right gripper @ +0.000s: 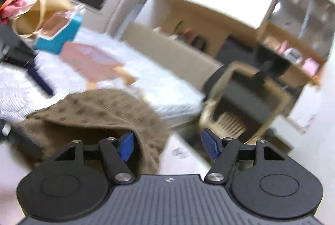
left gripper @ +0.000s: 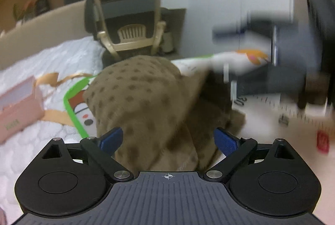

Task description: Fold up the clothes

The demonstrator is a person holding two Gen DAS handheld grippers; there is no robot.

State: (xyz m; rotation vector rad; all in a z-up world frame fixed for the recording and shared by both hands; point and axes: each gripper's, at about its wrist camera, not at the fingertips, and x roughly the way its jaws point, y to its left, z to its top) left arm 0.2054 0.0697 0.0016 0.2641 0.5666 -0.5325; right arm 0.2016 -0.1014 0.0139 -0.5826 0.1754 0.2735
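Note:
A brown garment with darker dots [left gripper: 144,99] lies heaped and partly folded on a pale surface. In the left wrist view it fills the middle. My left gripper [left gripper: 168,139] stands open just above its near edge, and the cloth shows between the two blue pads without being pinched. In the right wrist view the same brown garment [right gripper: 98,112] bulges up at lower left, and one edge hangs past the left blue pad [right gripper: 125,146]. My right gripper [right gripper: 167,147] is open, its right pad over bare surface. Both views are blurred by motion.
A beige office chair [left gripper: 127,22] stands beyond the garment. A white quilted bed [left gripper: 62,57] carries a pink box [left gripper: 18,107]. A green-edged mat [left gripper: 73,103] lies under the cloth. A blurred dark device [left gripper: 282,57] hangs at right. A teal box [right gripper: 56,36] sits on the bed.

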